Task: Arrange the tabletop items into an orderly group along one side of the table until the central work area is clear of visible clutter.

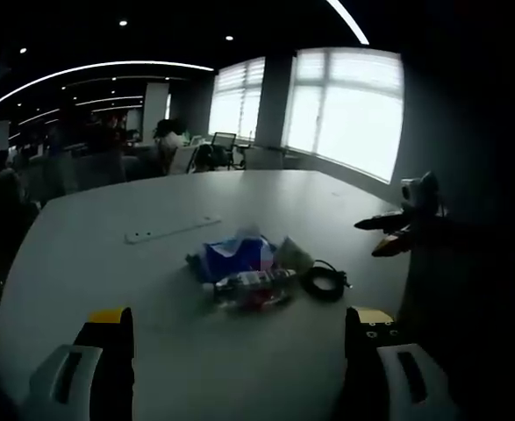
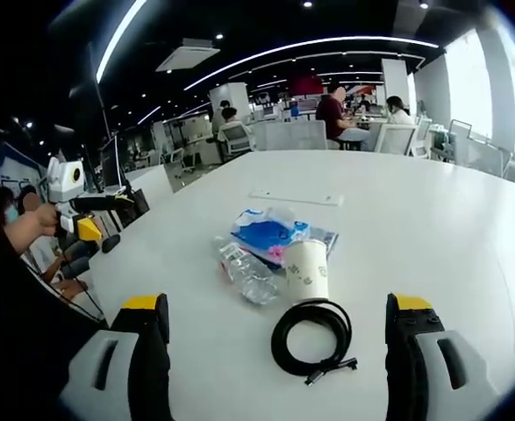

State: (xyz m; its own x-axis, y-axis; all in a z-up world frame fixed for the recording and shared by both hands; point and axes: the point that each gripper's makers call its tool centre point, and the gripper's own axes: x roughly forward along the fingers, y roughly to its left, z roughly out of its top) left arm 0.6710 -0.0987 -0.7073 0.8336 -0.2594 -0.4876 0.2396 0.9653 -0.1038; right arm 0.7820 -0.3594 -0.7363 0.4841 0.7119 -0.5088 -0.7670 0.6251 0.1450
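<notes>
Near mid-table sit the blue plastic tissue pack (image 2: 270, 234), the clear crumpled water bottle (image 2: 246, 274), the white paper cup (image 2: 307, 270) and the coiled black cable (image 2: 312, 338). I hold my left gripper (image 1: 239, 351) and right gripper (image 2: 275, 346) spread and empty. Gathering hasn't begun, I judge; next I would advance onto the cable.

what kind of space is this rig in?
Likely an open-plan office, at a large white meeting table. Behind it stand desks with office chairs and people seated at work, under long ceiling light strips, with big blinded windows. Both grippers hover open over the table.
</notes>
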